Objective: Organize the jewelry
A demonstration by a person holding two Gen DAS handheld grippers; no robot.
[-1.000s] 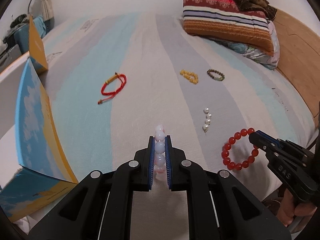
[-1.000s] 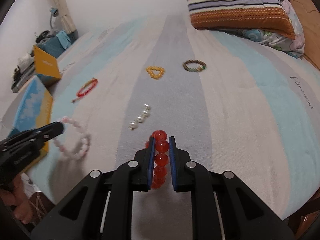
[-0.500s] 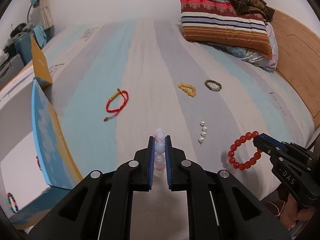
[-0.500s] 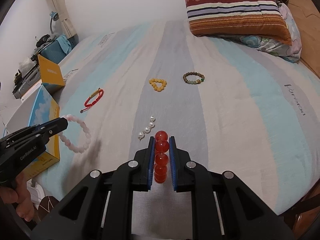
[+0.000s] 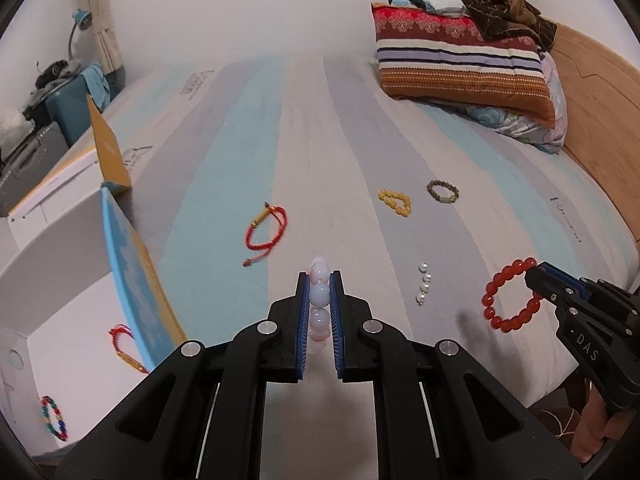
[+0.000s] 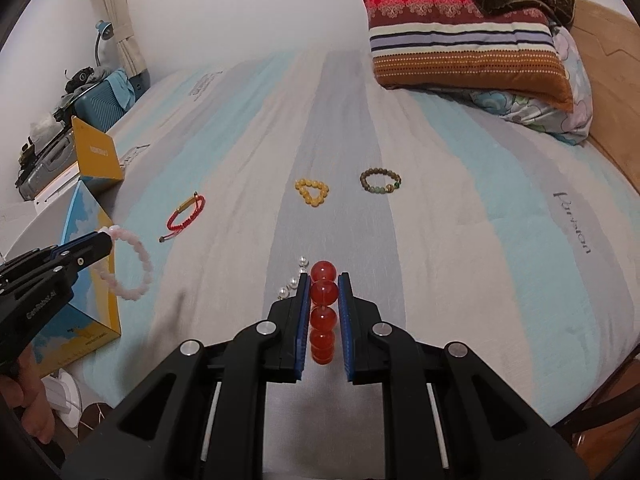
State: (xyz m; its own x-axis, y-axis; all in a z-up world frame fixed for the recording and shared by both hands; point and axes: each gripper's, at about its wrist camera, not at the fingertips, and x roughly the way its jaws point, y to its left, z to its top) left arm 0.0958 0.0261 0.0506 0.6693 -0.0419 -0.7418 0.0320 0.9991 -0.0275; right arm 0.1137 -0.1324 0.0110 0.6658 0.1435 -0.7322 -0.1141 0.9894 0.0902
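Observation:
My left gripper is shut on a pale pink bead bracelet and holds it in the air above the bed; it also shows in the right wrist view. My right gripper is shut on a red bead bracelet, which shows hanging free in the left wrist view. On the striped bedsheet lie a red cord bracelet, a yellow bead bracelet, a green-brown bead bracelet and a short string of pearls.
An open white box with a blue and yellow lid stands at the left bed edge; it holds a red cord bracelet and a multicoloured bead bracelet. Striped pillows lie at the far right by the wooden headboard.
Both grippers have risen and pulled back from the bed, each with its bracelet. The white box interior has come into the left wrist view.

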